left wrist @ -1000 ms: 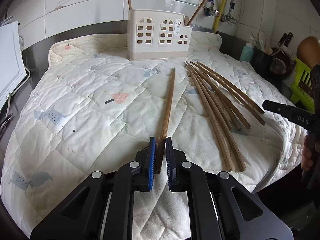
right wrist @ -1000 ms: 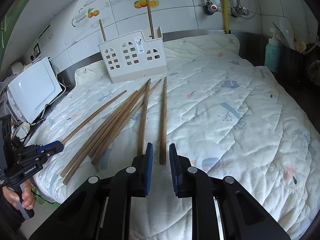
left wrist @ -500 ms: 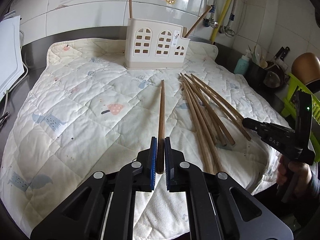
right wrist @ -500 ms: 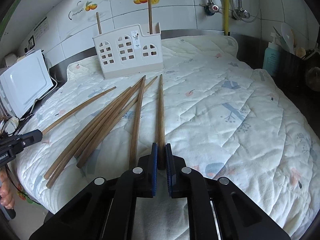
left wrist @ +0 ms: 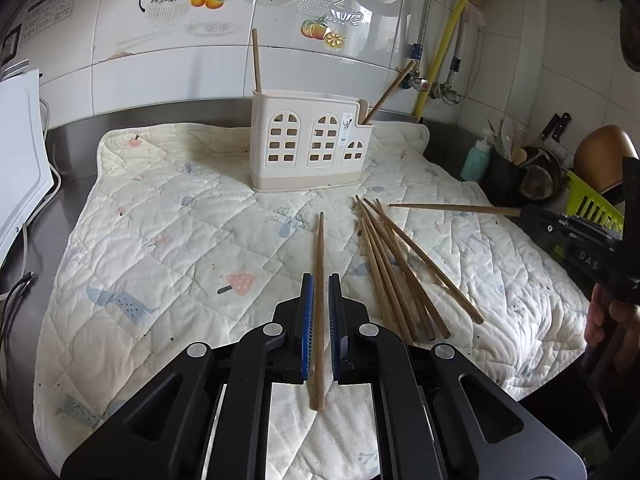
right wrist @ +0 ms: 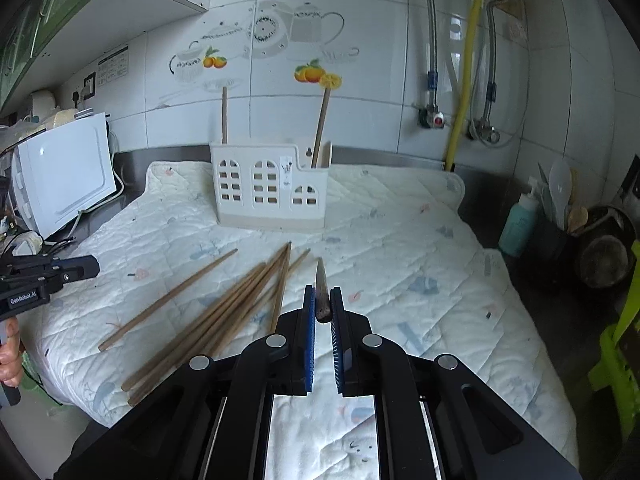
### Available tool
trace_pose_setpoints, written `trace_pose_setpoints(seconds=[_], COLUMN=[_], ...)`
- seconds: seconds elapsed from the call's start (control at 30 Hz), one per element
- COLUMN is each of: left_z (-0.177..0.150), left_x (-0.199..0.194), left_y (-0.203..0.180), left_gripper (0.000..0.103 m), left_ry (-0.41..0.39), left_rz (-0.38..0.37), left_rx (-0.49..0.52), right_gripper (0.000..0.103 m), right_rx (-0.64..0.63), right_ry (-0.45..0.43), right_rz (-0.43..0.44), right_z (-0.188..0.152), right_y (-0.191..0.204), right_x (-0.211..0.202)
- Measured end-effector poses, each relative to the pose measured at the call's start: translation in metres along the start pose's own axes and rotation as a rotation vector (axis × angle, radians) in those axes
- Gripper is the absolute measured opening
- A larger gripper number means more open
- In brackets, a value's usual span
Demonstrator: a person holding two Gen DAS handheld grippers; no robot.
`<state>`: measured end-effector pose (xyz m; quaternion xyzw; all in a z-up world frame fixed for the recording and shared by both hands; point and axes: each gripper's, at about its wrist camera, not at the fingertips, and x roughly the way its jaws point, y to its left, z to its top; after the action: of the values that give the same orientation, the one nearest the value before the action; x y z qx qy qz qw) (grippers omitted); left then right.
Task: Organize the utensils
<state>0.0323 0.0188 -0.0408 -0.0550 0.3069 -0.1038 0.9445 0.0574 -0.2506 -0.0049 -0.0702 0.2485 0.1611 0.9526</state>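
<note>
Left gripper (left wrist: 319, 300): jaws clamped narrow on one wooden chopstick (left wrist: 319, 280), which runs lengthwise between the pads, tip pointing ahead, butt end sticking out behind them.

Right gripper (right wrist: 322, 304): jaws pinched on a second chopstick (right wrist: 321, 288) near its butt end; from its own camera the stick points almost straight away, heavily foreshortened. In the left view that stick (left wrist: 454, 209) hangs clear above the quilted mat (left wrist: 160, 240).

Loose chopstick pile (left wrist: 400, 268) lies on the mat just right of the left jaws, fanned out, tips converging toward the holder.

White utensil holder (right wrist: 270, 190) stands ahead of both jaws at the far end of the mat on the surface, two chopsticks already standing in it.
</note>
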Motion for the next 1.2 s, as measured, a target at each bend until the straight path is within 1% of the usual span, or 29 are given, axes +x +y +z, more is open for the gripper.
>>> trace_pose_setpoints(seconds=[0.1,0.2,0.23,0.3,0.47,0.5,0.53,0.6,0.77,0.8,0.93,1.0,1.07,1.13,1.2], left_z=[-0.007,-0.021,-0.025,-0.034,-0.051,-0.052,-0.054,-0.055,-0.052,-0.052,-0.05,-0.048,-0.045,-0.042,-0.037], left_x=[0.003,0.009,0.011,0.017,0.033,0.035,0.037,0.04,0.045,0.046,0.048,0.049,0.048,0.043,0.036], left_y=[0.001,0.002,0.001,0.0,0.003,0.004,0.004,0.007,0.007,0.006,0.004,0.004,0.004,0.002,0.0], left_gripper=[0.005,0.006,0.01,0.011,0.011,0.013,0.018,0.019,0.018,0.015,0.011,0.005,0.005,0.005,0.005], left_ry=[0.024,0.063,0.073,0.105,0.163,0.165,0.166,0.167,0.167,0.167,0.188,0.207,0.211,0.193,0.159], left_rz=[-0.024,-0.037,-0.029,-0.03,-0.028,-0.021,-0.012,-0.014,-0.015,-0.01,0.009,0.015,0.019,0.025,0.027], left_rx=[-0.012,-0.014,-0.009,0.003,-0.012,-0.014,-0.015,-0.026,-0.015,-0.008,0.011,0.006,-0.002,0.003,0.006], right_gripper=[0.007,0.007,0.007,0.007,0.007,0.007,0.007,0.007,0.007,0.007,0.007,0.007,0.007,0.007,0.007], right_rx=[-0.004,0.008,0.009,0.009,0.001,0.0,-0.001,-0.002,0.005,0.005,0.005,0.007,0.007,0.008,0.006], right_ry=[-0.025,-0.031,-0.03,-0.03,-0.029,-0.03,-0.03,-0.031,-0.025,-0.025,-0.024,-0.027,-0.034,-0.042,-0.047], right_rz=[0.014,0.027,0.027,0.03,0.031,0.032,0.034,0.033,0.034,0.033,0.032,0.035,0.038,0.045,0.052], right_z=[0.013,0.017,0.016,0.016,0.017,0.018,0.018,0.018,0.017,0.017,0.018,0.018,0.02,0.022,0.026], right_y=[-0.001,-0.002,-0.002,0.0,0.004,0.004,0.005,0.005,0.005,0.005,0.006,0.005,0.005,0.005,0.004], right_x=[-0.007,-0.009,-0.009,-0.01,-0.012,-0.012,-0.012,-0.012,-0.011,-0.01,-0.01,-0.011,-0.012,-0.014,-0.016])
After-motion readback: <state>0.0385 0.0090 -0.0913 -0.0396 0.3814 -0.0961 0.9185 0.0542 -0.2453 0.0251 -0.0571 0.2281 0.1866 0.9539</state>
